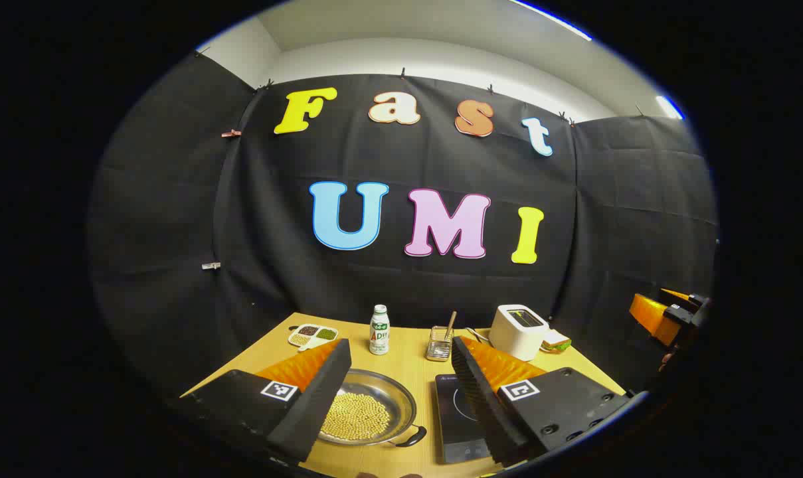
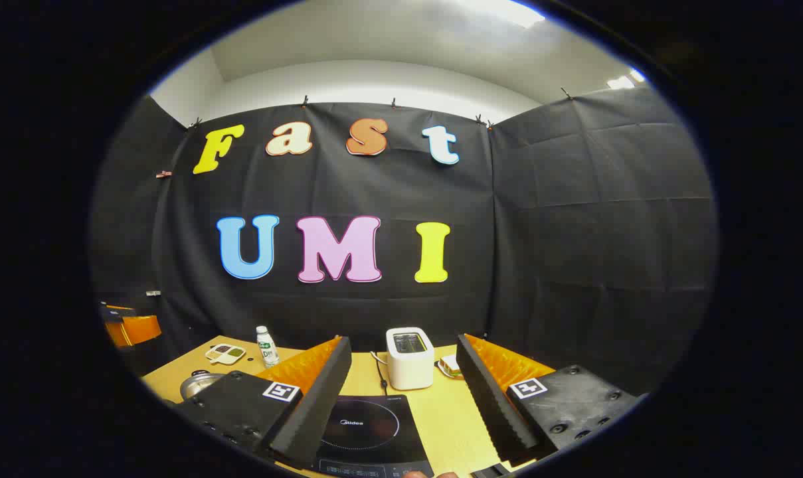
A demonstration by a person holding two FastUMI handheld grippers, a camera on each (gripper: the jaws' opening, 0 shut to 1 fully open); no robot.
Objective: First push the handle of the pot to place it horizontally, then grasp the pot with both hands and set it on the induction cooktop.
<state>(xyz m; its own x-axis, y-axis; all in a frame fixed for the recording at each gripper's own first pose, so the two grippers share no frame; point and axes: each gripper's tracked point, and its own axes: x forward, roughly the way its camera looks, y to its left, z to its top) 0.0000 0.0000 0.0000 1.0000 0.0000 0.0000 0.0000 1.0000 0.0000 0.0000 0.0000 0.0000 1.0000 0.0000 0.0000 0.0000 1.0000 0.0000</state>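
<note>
Hovering high, both tools wide open | left tool [image 1: 401, 392] over pot [image 1: 368, 415] | nudge the handle [image 1: 411, 438] gently sideways

left gripper [image 1: 394, 392] jaws spread wide, right gripper [image 2: 401, 392] likewise

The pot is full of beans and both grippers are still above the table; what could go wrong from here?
1. The pot is shallow and holds loose beans; a hard push on its handle or a tilted lift might spill them.
2. The induction cooktop lies close beside the pot, so a swinging handle could strike it.
3. The toaster stands just behind the cooktop, so an overshoot could bump it.
</note>
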